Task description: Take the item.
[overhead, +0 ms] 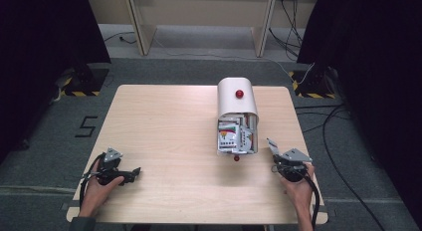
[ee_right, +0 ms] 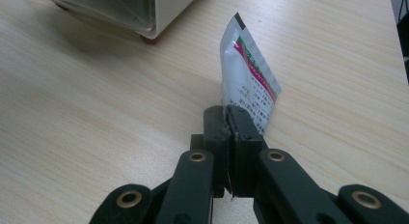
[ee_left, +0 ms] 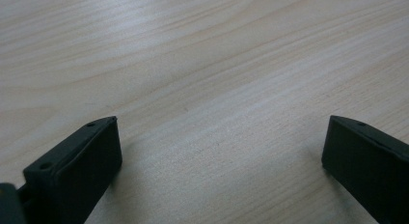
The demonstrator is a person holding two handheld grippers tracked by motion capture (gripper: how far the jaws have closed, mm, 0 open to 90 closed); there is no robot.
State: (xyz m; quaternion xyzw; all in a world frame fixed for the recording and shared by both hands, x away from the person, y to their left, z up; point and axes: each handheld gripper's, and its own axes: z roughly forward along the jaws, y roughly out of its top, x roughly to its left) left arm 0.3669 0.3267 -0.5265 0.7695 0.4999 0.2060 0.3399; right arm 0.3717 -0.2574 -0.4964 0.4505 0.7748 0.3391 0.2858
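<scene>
Near the front right corner of the table (overhead: pixel 164 116), the right gripper (ee_right: pixel 226 110) has its jaws pressed tight together on the lower edge of a small printed sachet (ee_right: pixel 248 74), which stands up from them above the wood. At the front left, the left gripper (ee_left: pixel 219 137) rests low over bare tabletop with its jaws spread wide and nothing between them. Farther back, right of centre, sits a white box (overhead: pixel 237 101) with a red knob (overhead: pixel 239 93), its open front packed with more sachets (overhead: pixel 229 135).
</scene>
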